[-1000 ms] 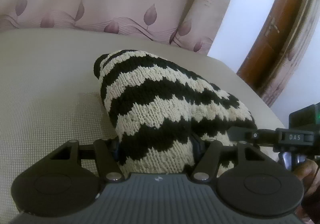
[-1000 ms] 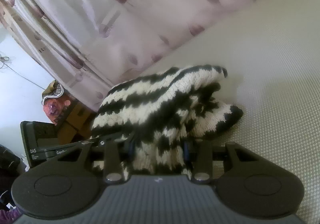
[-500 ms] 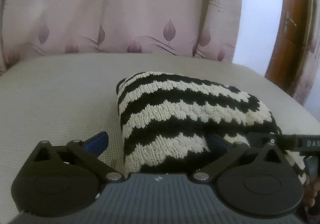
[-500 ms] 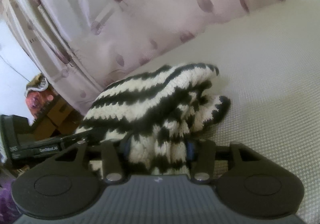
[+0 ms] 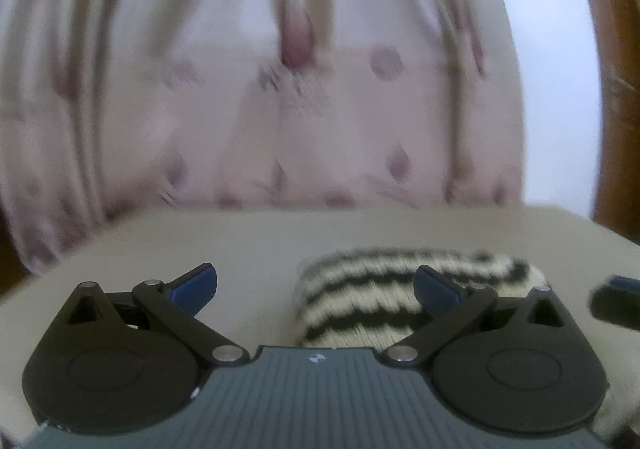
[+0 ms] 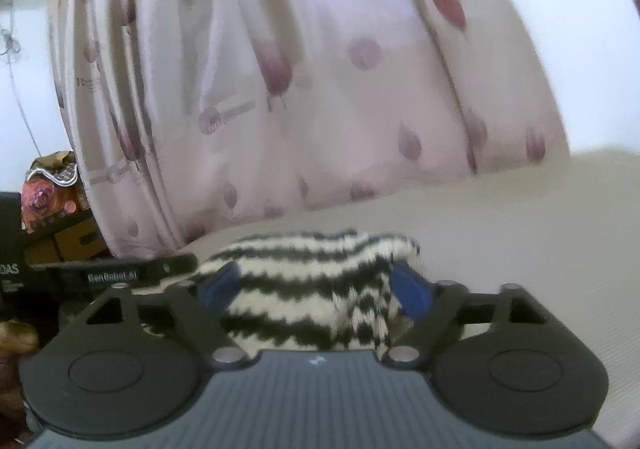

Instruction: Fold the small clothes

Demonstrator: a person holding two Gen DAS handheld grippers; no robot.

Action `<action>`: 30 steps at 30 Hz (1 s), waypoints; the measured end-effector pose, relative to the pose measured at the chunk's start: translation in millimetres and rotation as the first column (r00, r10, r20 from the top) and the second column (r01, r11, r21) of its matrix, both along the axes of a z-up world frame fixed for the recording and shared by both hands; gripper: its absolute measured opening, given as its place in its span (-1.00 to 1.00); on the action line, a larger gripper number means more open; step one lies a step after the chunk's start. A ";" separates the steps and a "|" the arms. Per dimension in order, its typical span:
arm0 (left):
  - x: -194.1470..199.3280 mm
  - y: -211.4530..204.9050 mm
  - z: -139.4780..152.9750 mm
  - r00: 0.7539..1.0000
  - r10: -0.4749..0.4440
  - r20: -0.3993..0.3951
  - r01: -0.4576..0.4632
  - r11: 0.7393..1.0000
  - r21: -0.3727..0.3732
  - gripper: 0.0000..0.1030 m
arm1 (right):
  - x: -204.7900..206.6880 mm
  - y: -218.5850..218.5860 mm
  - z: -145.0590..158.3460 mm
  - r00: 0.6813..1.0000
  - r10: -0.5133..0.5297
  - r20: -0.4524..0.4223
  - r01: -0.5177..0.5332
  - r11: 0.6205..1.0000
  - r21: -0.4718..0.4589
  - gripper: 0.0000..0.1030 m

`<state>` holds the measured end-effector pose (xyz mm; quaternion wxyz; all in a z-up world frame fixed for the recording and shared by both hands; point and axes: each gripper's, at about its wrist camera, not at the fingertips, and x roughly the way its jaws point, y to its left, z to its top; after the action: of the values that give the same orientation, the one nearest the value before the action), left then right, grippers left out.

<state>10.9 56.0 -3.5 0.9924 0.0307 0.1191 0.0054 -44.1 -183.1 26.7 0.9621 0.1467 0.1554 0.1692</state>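
A black-and-cream striped knit garment (image 5: 384, 297) lies folded in a low bundle on the beige cushion (image 5: 248, 241). My left gripper (image 5: 316, 289) is open, its blue fingertips (image 5: 196, 285) spread wide, with the garment's left end just beyond them. In the right wrist view the same garment (image 6: 304, 289) lies just past my right gripper (image 6: 316, 291), which is open with its blue fingertips (image 6: 412, 293) spread to either side of the bundle. The other gripper's black body (image 6: 140, 273) shows at the left.
A pink curtain with leaf print (image 5: 280, 89) hangs behind the cushion. A brown wooden door frame (image 5: 616, 49) stands at the right. Boxes and a floral bag (image 6: 48, 189) sit at the far left in the right wrist view.
Both grippers have opened and let go of the garment. They have tilted up and pulled back, and the garment now lies flatter on the cushion.
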 end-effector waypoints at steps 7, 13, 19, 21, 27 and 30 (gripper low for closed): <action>-12.0 -2.0 31.3 1.000 -0.020 0.016 0.021 0.998 -0.062 1.00 | -19.3 3.9 20.1 0.998 -0.022 0.061 0.022 1.000 -0.001 0.77; -27.0 -19.3 39.3 0.997 0.005 0.075 -0.009 0.999 0.054 1.00 | -28.8 7.0 29.6 0.996 -0.014 0.093 0.015 1.000 -0.007 0.80; -26.1 -17.5 44.4 0.999 -0.047 0.020 0.048 0.998 -0.038 1.00 | -31.4 7.2 30.8 0.995 -0.010 0.096 0.011 1.000 -0.011 0.81; -24.5 -15.7 44.7 0.999 -0.042 0.011 0.042 0.997 -0.062 1.00 | -33.0 7.1 30.2 0.996 -0.014 0.093 0.015 1.000 -0.015 0.82; -17.7 -10.1 42.6 0.999 -0.032 -0.033 0.029 0.994 -0.107 1.00 | -36.1 6.8 29.6 0.995 -0.015 0.095 0.017 1.000 -0.022 0.82; -16.1 -9.7 39.5 0.999 -0.029 -0.044 0.024 0.994 -0.108 1.00 | -36.7 6.3 28.5 0.996 -0.018 0.088 0.020 1.000 -0.021 0.82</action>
<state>-5.2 46.3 36.0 0.9896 -0.0212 0.1412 -0.0148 -80.8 -176.8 55.1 0.9712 0.1299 0.1133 0.1647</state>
